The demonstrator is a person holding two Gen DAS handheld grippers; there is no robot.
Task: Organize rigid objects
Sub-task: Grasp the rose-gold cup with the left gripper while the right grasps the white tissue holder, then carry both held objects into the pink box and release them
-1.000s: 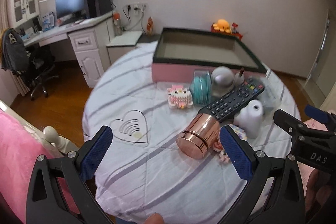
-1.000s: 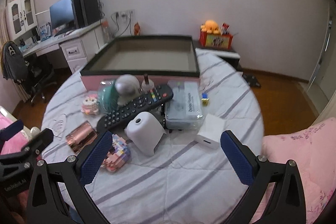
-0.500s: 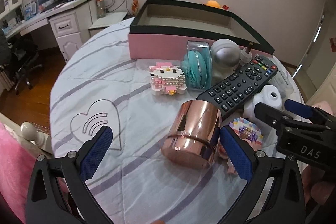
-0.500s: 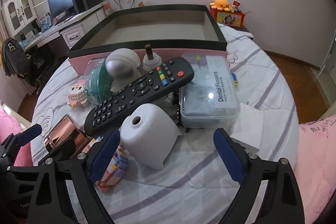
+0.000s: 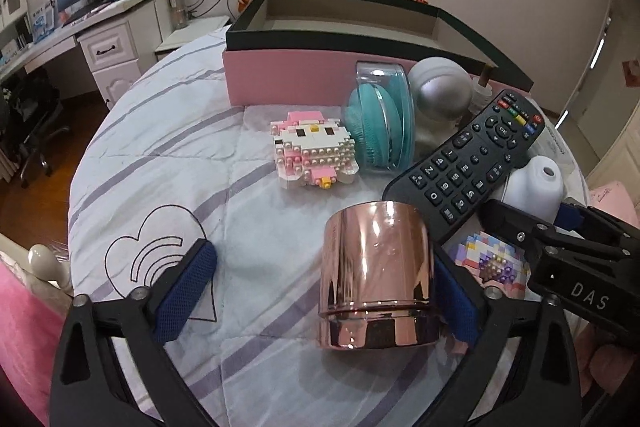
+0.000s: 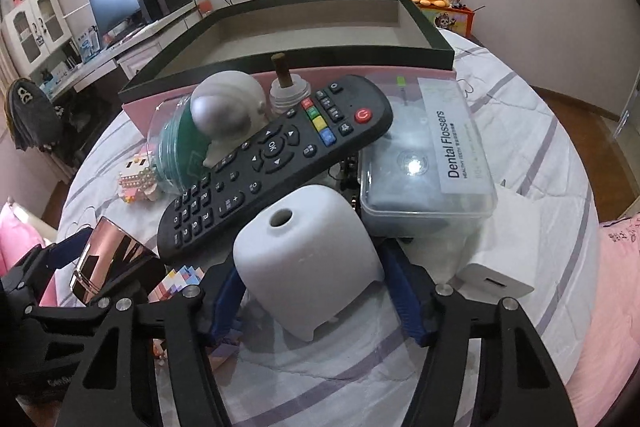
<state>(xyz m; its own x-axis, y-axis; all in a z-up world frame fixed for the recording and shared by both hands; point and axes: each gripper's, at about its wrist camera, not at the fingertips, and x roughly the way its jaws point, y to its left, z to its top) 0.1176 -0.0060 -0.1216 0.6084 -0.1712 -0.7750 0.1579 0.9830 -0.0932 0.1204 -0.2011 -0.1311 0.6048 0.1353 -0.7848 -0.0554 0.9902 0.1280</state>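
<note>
A rose-gold metal cylinder [image 5: 376,275] lies on its side on the striped cloth between the fingers of my left gripper [image 5: 322,261]. Those jaws are closing; the right pad is hidden behind the cylinder and the left pad [image 5: 184,291] stands well clear of it. In the right wrist view a white domed thing with a round hole [image 6: 308,251] sits between the fingers of my right gripper [image 6: 312,275]. Its jaws are closing too, with both blue pads close beside the dome. A black remote [image 6: 276,159] rests on top of the pile behind it.
A large pink box with a dark rim [image 5: 304,79] stands open at the back. Before it lie a pink block figure [image 5: 312,151], a teal brush in a clear case [image 5: 380,127], a silver-faced ball [image 5: 440,91], a flosser box [image 6: 428,163] and a white charger [image 6: 500,267].
Both grippers have sunk and come closer to the table. The right jaws have narrowed around the white dome; the left jaws narrowed slightly around the rose-gold cylinder.
</note>
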